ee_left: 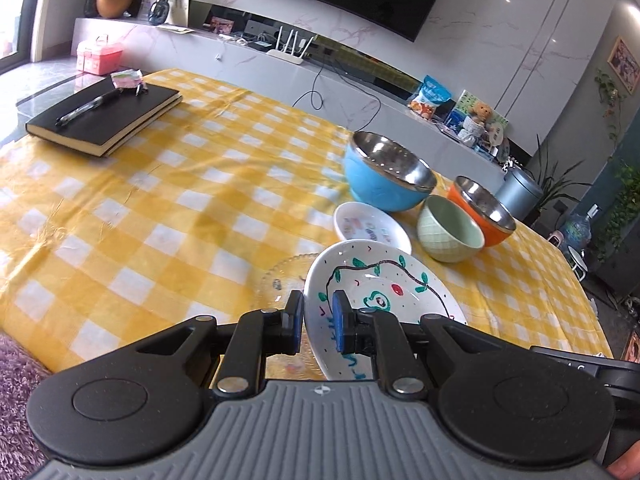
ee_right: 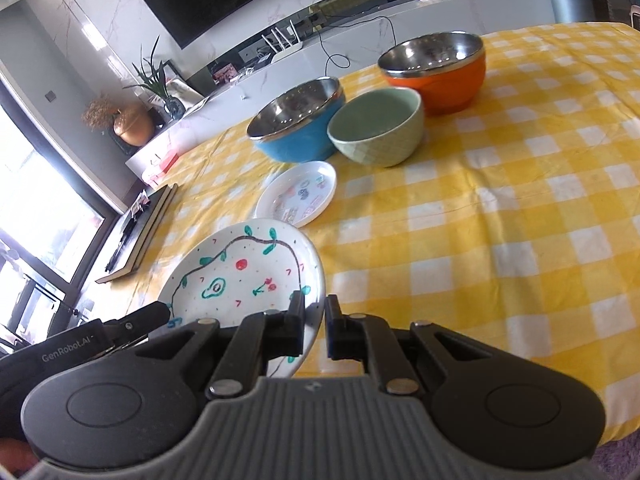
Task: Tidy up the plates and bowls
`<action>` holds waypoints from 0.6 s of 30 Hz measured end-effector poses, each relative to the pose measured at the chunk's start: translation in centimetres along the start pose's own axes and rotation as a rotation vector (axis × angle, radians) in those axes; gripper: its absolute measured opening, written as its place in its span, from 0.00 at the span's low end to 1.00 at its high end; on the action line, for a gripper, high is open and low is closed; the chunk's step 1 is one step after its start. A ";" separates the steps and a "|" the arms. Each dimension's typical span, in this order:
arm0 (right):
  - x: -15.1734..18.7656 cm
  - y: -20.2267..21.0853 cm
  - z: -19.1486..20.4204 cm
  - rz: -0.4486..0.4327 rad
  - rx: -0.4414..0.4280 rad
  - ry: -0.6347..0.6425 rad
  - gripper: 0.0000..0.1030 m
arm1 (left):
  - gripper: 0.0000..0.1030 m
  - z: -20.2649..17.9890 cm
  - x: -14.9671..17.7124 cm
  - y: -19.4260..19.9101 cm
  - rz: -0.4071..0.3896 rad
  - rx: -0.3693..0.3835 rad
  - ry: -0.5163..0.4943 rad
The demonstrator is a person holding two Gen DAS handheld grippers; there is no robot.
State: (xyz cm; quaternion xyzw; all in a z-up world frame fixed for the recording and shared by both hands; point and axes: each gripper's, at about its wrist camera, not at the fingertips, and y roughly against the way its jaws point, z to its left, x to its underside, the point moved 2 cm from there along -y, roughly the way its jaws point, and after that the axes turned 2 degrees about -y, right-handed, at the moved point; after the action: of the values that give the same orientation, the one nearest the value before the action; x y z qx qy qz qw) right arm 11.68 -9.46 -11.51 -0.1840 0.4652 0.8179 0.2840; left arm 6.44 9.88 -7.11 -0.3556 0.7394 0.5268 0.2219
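A white plate painted with an avocado and vines (ee_left: 384,284) (ee_right: 244,272) is tilted up off the yellow checked table (ee_left: 160,208). My left gripper (ee_left: 318,318) is shut on its left rim. My right gripper (ee_right: 316,326) is shut on its right rim. A clear glass plate (ee_left: 280,280) lies under it on the table. Beyond lie a small white printed plate (ee_left: 370,228) (ee_right: 298,194), a blue steel-lined bowl (ee_left: 386,172) (ee_right: 298,128), a green bowl (ee_left: 450,230) (ee_right: 378,128) and an orange steel-lined bowl (ee_left: 486,210) (ee_right: 436,70).
A black notebook (ee_left: 104,114) with a pen lies at the table's far left; it also shows in the right wrist view (ee_right: 140,236). A TV bench with a router (ee_left: 288,50) stands behind the table. A purple rug (ee_left: 16,380) lies below the near edge.
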 end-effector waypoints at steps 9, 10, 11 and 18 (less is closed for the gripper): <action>0.4 -2.2 1.0 0.033 0.044 0.053 0.07 | 0.16 1.7 0.9 -1.4 0.044 -0.025 0.018; 0.4 -2.4 1.0 0.034 0.047 0.059 0.08 | 0.16 1.7 0.9 -1.4 0.046 -0.029 0.017; 0.3 -2.5 1.1 0.035 0.051 0.064 0.08 | 0.16 1.8 0.8 -1.5 0.046 -0.031 0.016; 0.2 -3.2 2.1 0.030 0.090 0.149 0.08 | 0.16 1.1 0.8 -2.1 0.064 -0.091 -0.043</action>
State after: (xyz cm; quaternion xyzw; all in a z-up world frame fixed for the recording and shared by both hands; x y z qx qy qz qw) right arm 13.49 -6.27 -12.71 -0.2244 0.5240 0.7844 0.2443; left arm 7.44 10.30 -9.39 -0.3302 0.7208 0.5742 0.2044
